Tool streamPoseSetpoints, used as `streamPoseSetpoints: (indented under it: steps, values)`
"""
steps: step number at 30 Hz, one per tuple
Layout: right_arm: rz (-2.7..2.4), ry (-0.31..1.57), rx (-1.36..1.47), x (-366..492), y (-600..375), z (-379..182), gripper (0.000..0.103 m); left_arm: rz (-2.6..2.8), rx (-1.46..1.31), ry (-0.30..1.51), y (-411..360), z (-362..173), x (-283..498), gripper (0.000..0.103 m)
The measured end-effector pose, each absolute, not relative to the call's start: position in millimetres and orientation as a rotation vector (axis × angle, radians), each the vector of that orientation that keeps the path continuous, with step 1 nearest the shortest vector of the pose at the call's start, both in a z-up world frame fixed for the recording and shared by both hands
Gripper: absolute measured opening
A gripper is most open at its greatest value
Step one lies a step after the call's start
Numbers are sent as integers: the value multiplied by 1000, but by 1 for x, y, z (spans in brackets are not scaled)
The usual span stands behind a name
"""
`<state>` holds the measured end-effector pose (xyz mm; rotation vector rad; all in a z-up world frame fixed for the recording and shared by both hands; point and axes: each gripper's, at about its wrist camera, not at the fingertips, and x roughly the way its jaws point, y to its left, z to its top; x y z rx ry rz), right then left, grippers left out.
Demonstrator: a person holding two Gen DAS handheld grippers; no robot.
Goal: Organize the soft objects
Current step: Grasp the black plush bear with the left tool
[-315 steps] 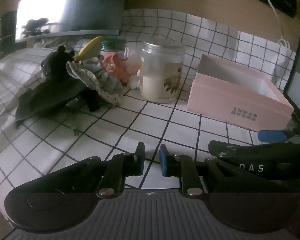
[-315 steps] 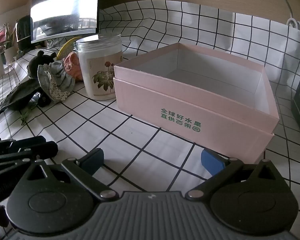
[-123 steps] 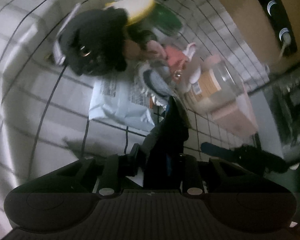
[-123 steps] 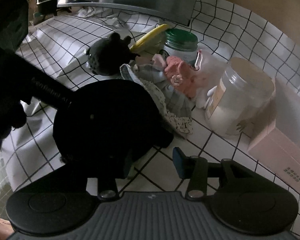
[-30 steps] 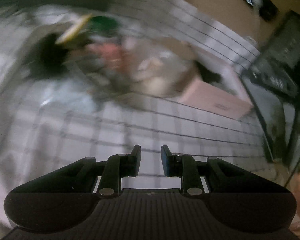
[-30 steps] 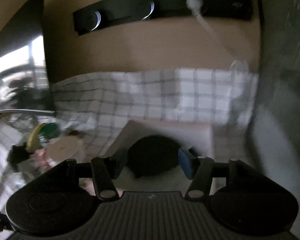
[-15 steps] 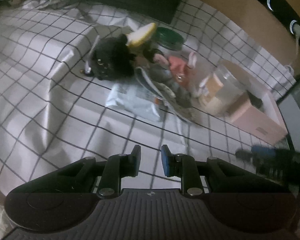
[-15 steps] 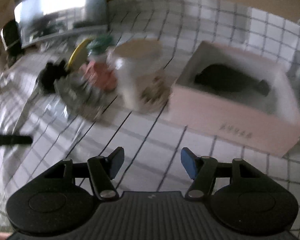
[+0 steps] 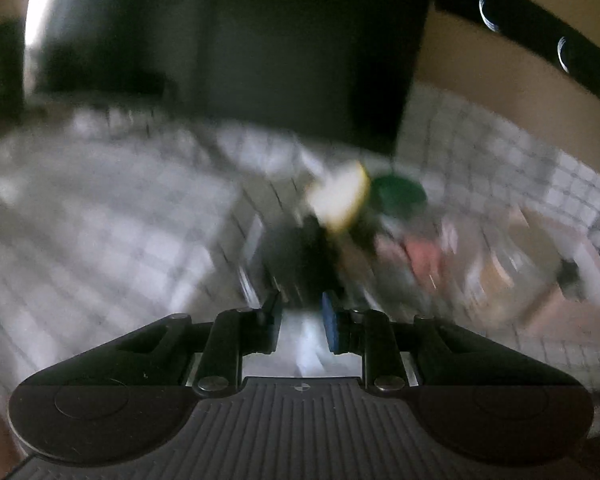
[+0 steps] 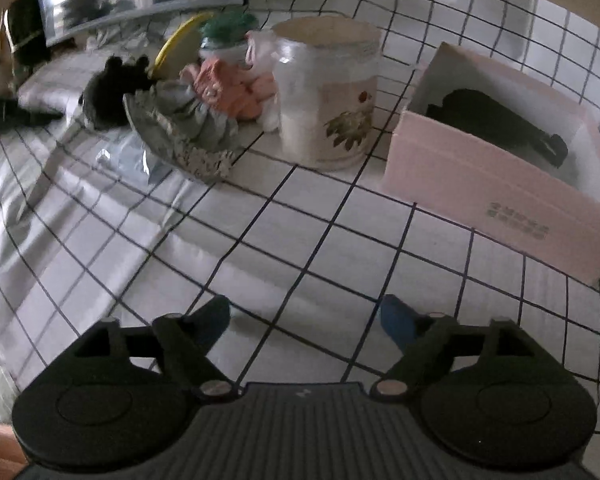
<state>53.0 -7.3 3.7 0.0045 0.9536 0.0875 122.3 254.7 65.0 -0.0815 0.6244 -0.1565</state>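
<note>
The right tool (image 10: 305,316) is spread wide over the checked worktop (image 10: 260,248) and holds nothing. A black soft thing (image 10: 500,124) lies inside the pink box (image 10: 480,176). The box has small printed writing, too blurry to read. A white jar (image 10: 326,96) with a flower picture stands beside it. The left tool (image 9: 300,314) shows a narrow gap, near a black toy (image 9: 296,260).

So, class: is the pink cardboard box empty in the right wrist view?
No: a black soft object lies inside the pink cardboard box.
</note>
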Motion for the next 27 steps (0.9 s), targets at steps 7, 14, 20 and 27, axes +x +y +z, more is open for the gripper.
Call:
streamPoseSetpoints:
  steps: [7,14,20,27]
  values:
    - [95,1015,5,59,-5,0,103,-169,-59,637,251,65,178,24]
    - [79,1020,10,57,-4,-1,103,-223,-1,678,232,51,189,31]
    - [101,1009,-6,58,-4,0,103,-256,87,681,234,49,193,49]
    - [74,918,-39,56,12,30,91,-272,33,799,249,37,213,86]
